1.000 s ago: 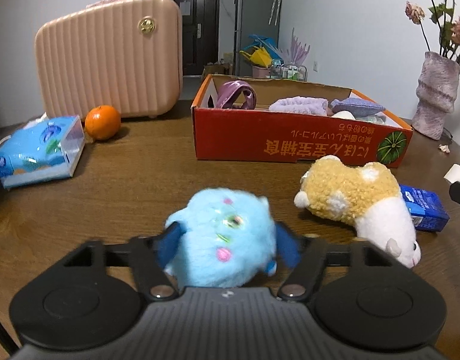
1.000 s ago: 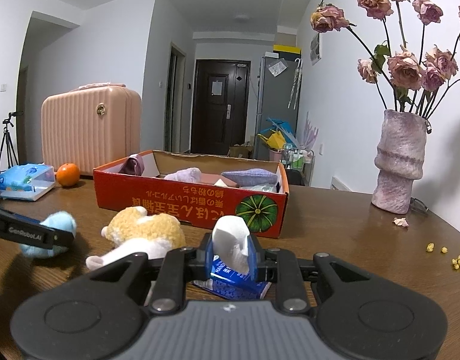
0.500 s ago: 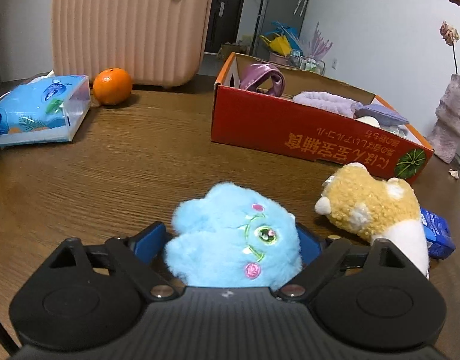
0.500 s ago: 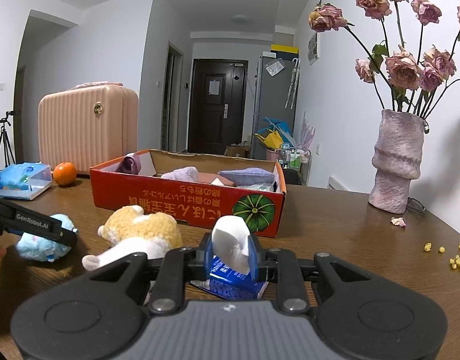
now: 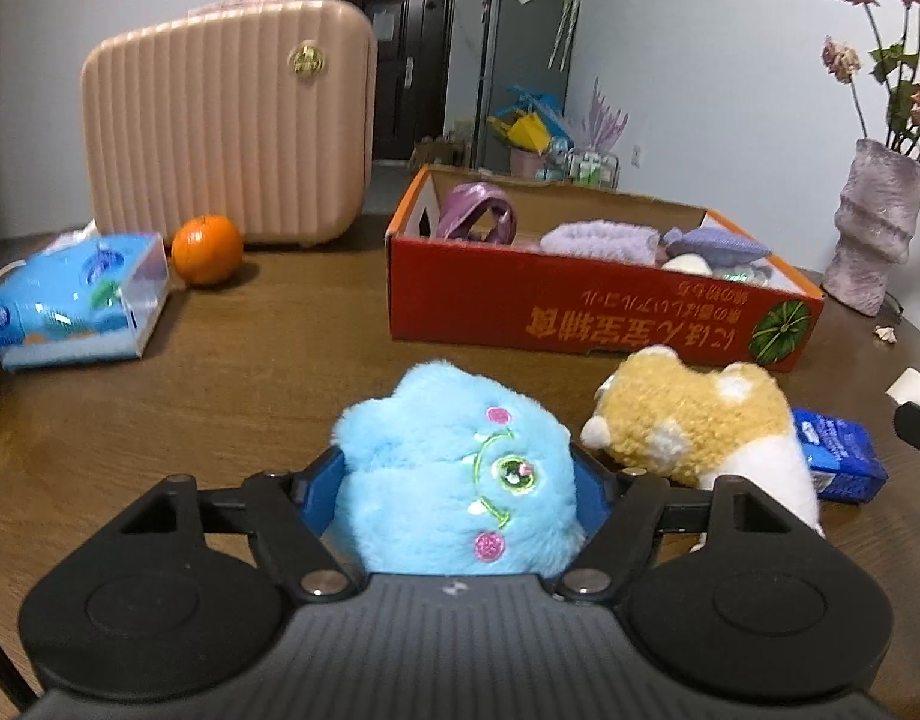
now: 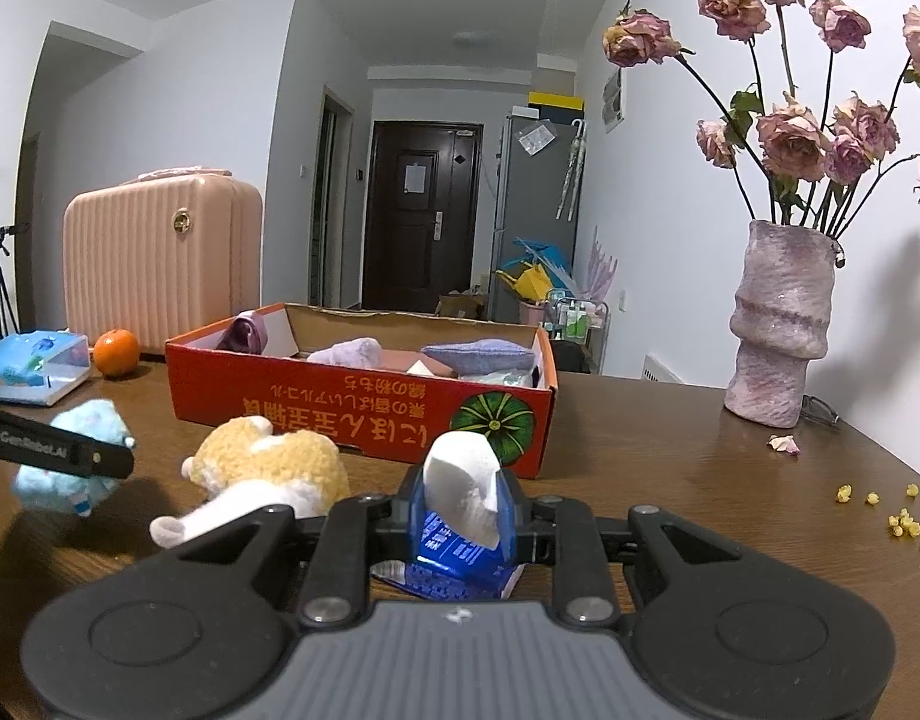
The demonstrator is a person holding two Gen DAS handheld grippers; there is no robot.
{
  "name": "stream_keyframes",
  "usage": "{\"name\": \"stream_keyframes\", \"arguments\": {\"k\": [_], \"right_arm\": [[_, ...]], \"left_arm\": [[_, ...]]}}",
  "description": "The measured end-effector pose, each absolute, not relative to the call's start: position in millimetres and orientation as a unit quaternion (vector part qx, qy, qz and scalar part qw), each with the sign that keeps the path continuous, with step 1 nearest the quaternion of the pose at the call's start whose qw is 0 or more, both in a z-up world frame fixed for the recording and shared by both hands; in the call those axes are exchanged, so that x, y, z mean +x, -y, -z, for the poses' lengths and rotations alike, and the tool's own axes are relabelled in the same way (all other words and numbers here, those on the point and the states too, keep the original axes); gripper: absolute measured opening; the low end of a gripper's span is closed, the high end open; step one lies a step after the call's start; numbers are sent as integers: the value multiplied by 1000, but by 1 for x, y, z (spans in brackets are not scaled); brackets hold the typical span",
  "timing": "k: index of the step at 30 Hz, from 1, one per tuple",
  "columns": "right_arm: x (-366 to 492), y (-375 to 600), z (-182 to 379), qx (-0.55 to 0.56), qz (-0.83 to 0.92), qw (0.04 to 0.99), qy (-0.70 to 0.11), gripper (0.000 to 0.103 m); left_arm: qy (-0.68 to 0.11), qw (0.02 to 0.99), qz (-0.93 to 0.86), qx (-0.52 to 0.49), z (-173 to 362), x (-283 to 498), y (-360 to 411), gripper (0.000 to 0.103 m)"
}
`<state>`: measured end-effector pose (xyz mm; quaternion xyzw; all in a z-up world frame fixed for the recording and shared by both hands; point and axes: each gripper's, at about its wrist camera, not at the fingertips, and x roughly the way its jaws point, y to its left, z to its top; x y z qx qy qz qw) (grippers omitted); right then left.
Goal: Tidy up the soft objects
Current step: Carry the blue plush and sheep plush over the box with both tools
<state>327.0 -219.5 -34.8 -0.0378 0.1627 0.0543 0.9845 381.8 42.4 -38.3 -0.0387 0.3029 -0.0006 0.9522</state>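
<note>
while right hand-held gripper (image 6: 463, 501) stays clamped on tissue (image 6: 463, 495), left hand-held gripper (image 5: 456, 480) just closed onto blue plush (image 5: 453, 474).

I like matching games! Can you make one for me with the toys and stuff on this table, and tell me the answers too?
Things:
1. blue plush
2. white tissue
3. orange
4. purple fluffy cloth

Where:
A. in the red box
B. between the left gripper's fingers
C. pinched in the right gripper
D. on the table by the pink suitcase

Pairs: 1-B, 2-C, 3-D, 4-A
</note>
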Motion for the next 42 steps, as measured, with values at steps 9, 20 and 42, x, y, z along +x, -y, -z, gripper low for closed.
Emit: {"name": "stream_keyframes", "arguments": {"k": [9,20,42], "right_arm": [[328,217,30,-28,-56,987,-148,23],[336,209,20,-16,-64,990,-126,23],[388,198,-5,6,-69,993,-94,24]], "left_arm": [[-254,967,6,-26,19,366,-33,74],[-212,977,11,-26,0,360,-19,74],[-156,986,-5,-59,-32,397,-8,75]]}}
